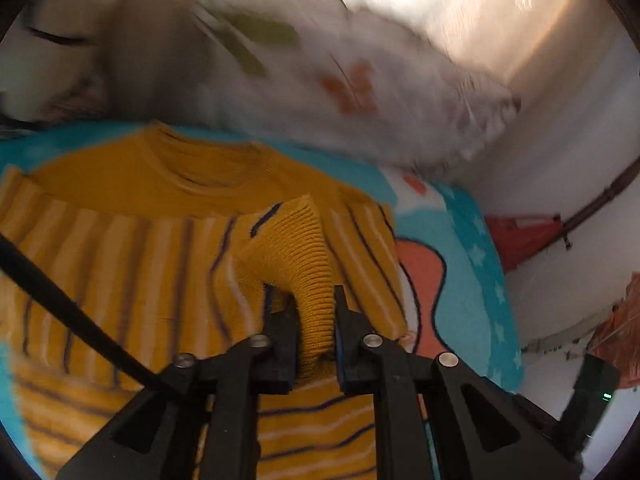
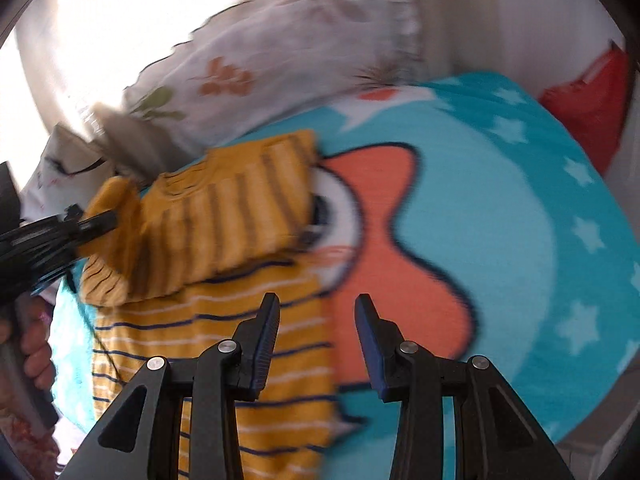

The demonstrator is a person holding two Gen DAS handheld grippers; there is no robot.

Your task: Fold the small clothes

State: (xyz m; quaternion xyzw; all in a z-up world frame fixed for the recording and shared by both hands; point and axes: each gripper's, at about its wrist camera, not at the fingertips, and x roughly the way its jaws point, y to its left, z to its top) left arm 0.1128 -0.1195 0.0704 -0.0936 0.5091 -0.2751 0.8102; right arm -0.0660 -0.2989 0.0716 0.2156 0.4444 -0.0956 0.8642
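Observation:
A mustard-yellow striped sweater [image 1: 140,248] lies spread on a turquoise cartoon blanket [image 1: 464,280], neckline at the far side. My left gripper [image 1: 303,292] is shut on the sleeve's ribbed cuff [image 1: 292,248], which stands up between the pads above the sweater's body. In the right wrist view the left gripper [image 2: 96,222] is at the left, holding that sleeve over the sweater [image 2: 224,216]. My right gripper [image 2: 317,298] is open with nothing between its fingers. It hovers over the sweater's right edge where it meets the blanket [image 2: 500,220].
A white floral pillow [image 1: 360,92] [image 2: 280,52] lies beyond the blanket's far edge. A red object [image 2: 588,96] sits off the blanket's right side by a white wall. A person's hand [image 2: 36,356] grips the left tool's handle at lower left.

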